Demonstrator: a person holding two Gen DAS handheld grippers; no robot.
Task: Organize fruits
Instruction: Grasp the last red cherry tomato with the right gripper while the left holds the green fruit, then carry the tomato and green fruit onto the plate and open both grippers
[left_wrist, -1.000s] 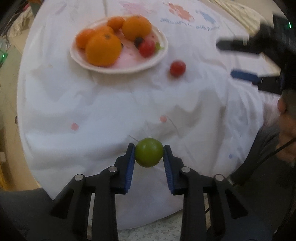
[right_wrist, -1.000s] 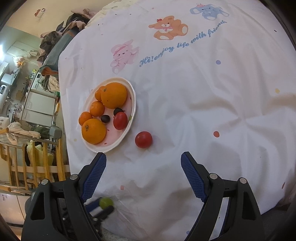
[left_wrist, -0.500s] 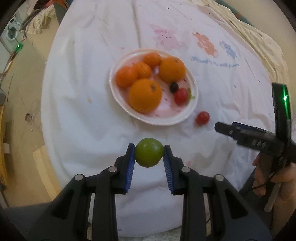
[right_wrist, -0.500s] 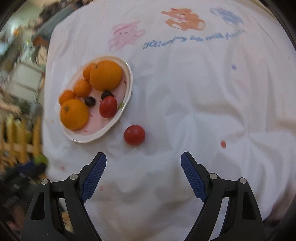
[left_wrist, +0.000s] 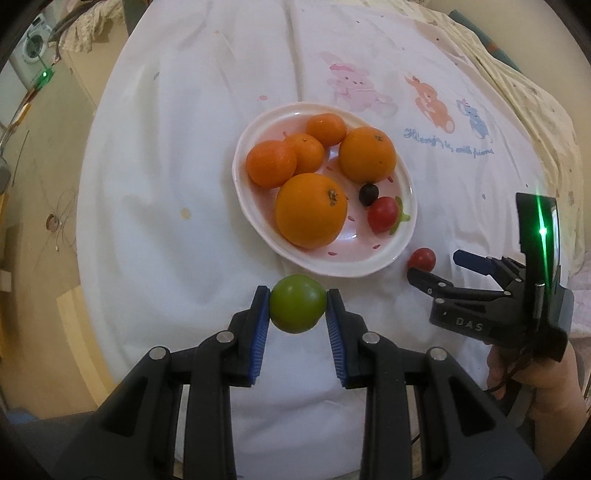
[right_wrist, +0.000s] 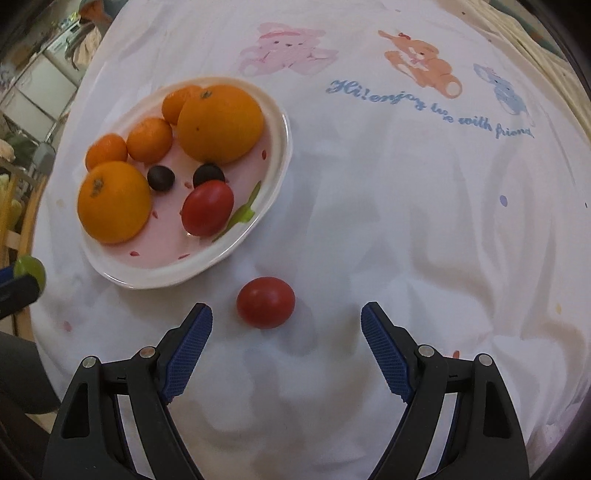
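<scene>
White cloth printed with cartoon animals and a line of blue script covers the round worktop (right_wrist: 406, 221), and a pale oval plate (left_wrist: 255, 218) sits on it, already loaded with five oranges, two small dark fruits and one red tomato.

Left tool (left_wrist: 297, 306) is closed on a green fruit (left_wrist: 297, 308), pinched between its two blue pads and held just short of the plate's near rim, apparently above the cloth. From here the plate lies straight ahead of that tool, so a short forward carry should bring the green fruit over the dish; the free patch of plate looks to be on its near right side, beside the tomato.

Right tool (right_wrist: 286, 319) is spread wide and holds nothing. A loose red tomato (right_wrist: 266, 302) lies on the cloth just outside the plate, a little ahead of the fingertips and nearer the left finger than the right. It is slightly wider than tall, with its long axis running roughly across the opening. The right tool is clearly the nearer one to it. My judgement is that this tool needs to advance a touch and shift slightly left before closing, or the tomato may roll off the left pad.
</scene>
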